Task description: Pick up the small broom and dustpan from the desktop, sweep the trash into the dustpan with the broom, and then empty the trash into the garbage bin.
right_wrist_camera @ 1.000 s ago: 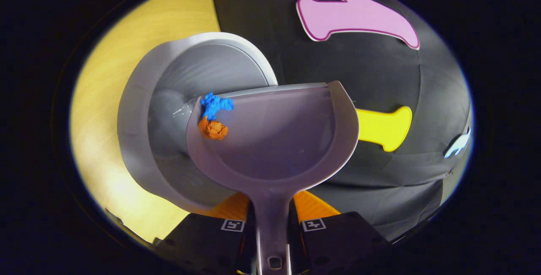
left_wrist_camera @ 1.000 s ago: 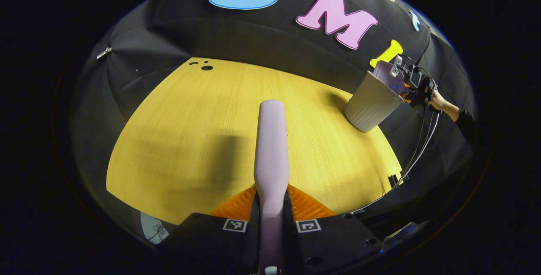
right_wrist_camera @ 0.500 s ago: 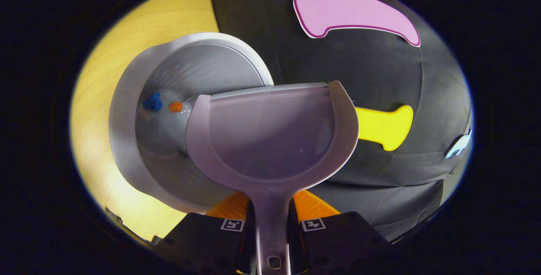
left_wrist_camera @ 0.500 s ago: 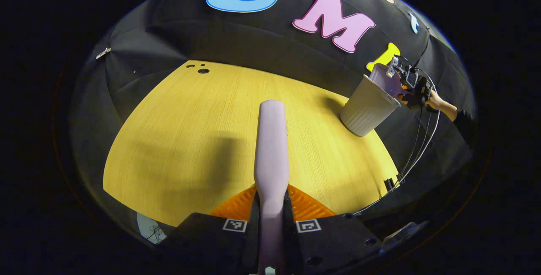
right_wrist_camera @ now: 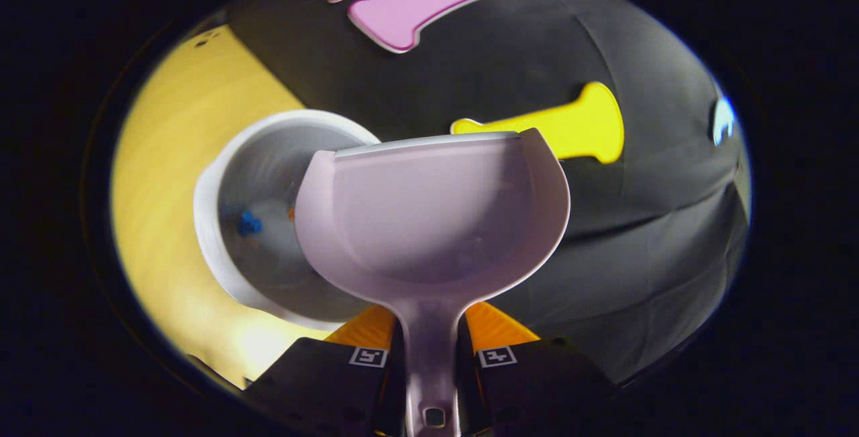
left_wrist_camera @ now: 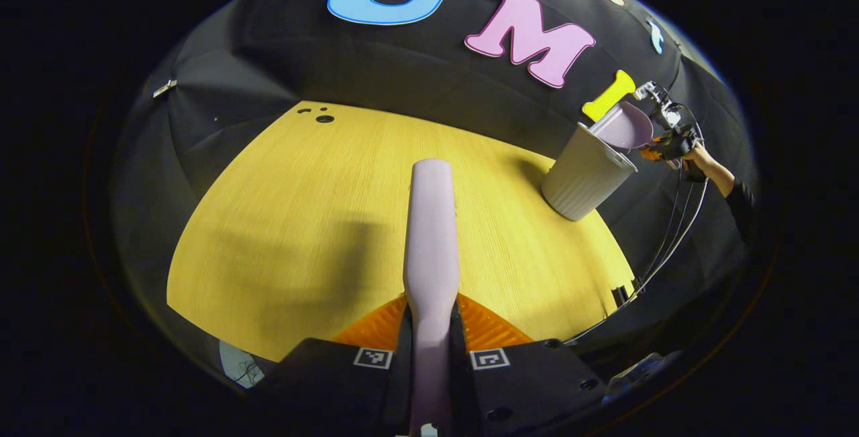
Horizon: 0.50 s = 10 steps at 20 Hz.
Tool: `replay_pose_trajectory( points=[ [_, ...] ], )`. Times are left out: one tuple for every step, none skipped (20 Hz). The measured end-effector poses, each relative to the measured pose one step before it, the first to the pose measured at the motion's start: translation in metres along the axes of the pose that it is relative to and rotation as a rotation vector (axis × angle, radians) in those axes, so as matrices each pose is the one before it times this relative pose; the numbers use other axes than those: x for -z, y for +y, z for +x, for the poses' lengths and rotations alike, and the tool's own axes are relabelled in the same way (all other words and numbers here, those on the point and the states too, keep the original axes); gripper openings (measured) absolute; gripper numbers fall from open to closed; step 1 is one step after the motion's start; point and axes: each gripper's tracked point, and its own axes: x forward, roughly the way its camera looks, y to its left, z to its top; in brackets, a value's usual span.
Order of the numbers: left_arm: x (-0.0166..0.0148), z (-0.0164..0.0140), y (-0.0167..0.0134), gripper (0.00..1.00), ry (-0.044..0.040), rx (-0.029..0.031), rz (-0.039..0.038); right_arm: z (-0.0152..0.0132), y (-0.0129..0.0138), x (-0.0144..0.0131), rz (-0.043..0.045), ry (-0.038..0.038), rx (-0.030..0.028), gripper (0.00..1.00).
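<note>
My left gripper (left_wrist_camera: 429,319) is shut on the pale lilac broom (left_wrist_camera: 431,235), whose handle sticks forward above the yellow desktop (left_wrist_camera: 302,222). In the right gripper view my right gripper (right_wrist_camera: 429,329) is shut on the handle of the lilac dustpan (right_wrist_camera: 429,215). The pan holds nothing and hangs over the near rim of the grey garbage bin (right_wrist_camera: 268,168). A blue scrap (right_wrist_camera: 249,224) and a bit of an orange scrap lie on the bin's bottom. From the left gripper view the bin (left_wrist_camera: 584,172) stands at the desk's far right with the dustpan (left_wrist_camera: 627,129) above its rim.
A hand and dark sleeve (left_wrist_camera: 721,178) hold the right gripper beyond the bin, with cables (left_wrist_camera: 664,235) hanging down past the desk's right edge. Small dark holes (left_wrist_camera: 324,118) mark the desk's far left corner.
The blue and orange scraps slid off the dustpan into the bin. The right gripper then drew the pan up and back, so the bin looks smaller. The left gripper barely moved.
</note>
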Motion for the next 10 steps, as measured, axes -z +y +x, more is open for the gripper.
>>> replay_pose_trajectory(
  points=[
    [0.0007,-0.00053,-0.00084,0.28,0.00088,0.00295,0.00299,-0.00037,0.00008,-0.0051,0.05608,-0.01525,-0.01622,0.37],
    [-0.0005,-0.00124,-0.00034,0.28,-0.00018,0.00071,0.01175,-0.00121,0.00196,-0.0045,0.04311,-0.01815,-0.01485,0.34],
    [-0.00138,-0.00052,0.00056,0.28,-0.0034,-0.0054,0.01983,-0.00314,0.00309,-0.00475,0.03856,-0.01147,-0.01958,0.34],
    [-0.00081,-0.00048,-0.0005,0.28,-0.00161,-0.00508,0.02125,-0.00532,0.00142,-0.00404,0.0399,-0.01566,-0.02333,0.34],
    [-0.00007,-0.00072,-0.00227,0.28,-0.00006,-0.00246,0.01781,-0.00318,0.00146,-0.00484,0.02948,-0.01746,-0.01706,0.31],
    [-0.00118,-0.00058,-0.00222,0.28,-0.00159,0.00053,0.01284,-0.00175,0.00352,-0.00414,0.0314,-0.01812,-0.02373,0.34],
    [-0.0014,0.0004,-0.00289,0.28,-0.00312,0.00358,0.00707,-0.00385,0.0072,-0.00513,0.03155,-0.01846,-0.02694,0.31],
    [-0.00113,0.00055,-0.00273,0.28,-0.00494,0.00531,0.0022,-0.00357,0.00851,-0.00714,0.03107,-0.01825,-0.03183,0.31],
    [-0.00118,0.00167,-0.0049,0.27,-0.00305,0.00672,-0.00071,-0.00513,0.00792,-0.00368,0.02304,-0.00676,-0.03175,0.34],
    [-0.00166,0.00246,-0.00463,0.28,-0.00226,0.0084,0.00256,-0.00609,0.00487,-0.00365,0.024,-0.00244,-0.03341,0.34]
  ],
)
